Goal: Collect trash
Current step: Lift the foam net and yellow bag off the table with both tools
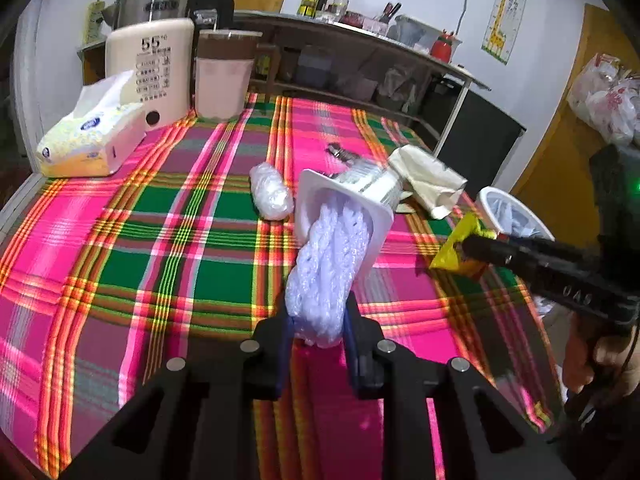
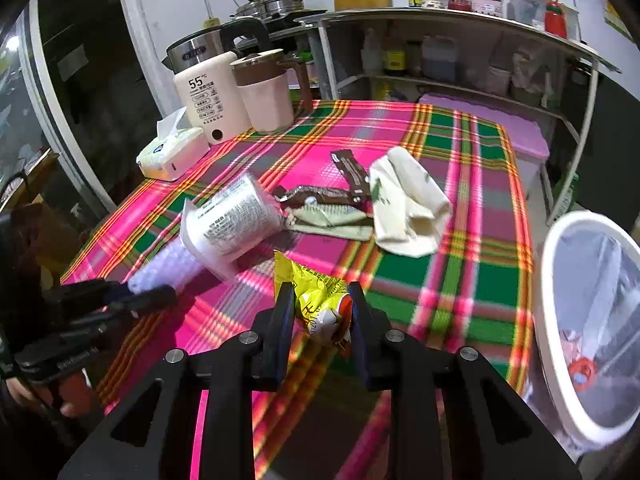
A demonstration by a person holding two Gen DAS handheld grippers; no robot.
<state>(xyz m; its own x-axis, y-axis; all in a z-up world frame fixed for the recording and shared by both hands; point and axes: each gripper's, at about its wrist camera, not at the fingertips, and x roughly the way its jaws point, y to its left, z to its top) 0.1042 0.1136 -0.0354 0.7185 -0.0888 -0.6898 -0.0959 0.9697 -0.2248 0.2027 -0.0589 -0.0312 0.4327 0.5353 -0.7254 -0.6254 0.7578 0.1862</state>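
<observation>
My left gripper is shut on a white foam net whose far end sits inside a white plastic cup lying on its side on the plaid tablecloth. From the right wrist view, that left gripper comes in from the left, with the foam net and the cup just beyond it. My right gripper is shut on a crumpled yellow wrapper, held above the cloth. To the right stands a white trash bin lined with a clear bag. In the left wrist view the right gripper holds the yellow wrapper near the bin.
Brown wrappers, a green wrapper and a cream cloth lie mid-table. A second foam bundle lies beside the cup. A tissue pack, a cream kettle and a pink jug stand at the back left. A shelf unit is behind.
</observation>
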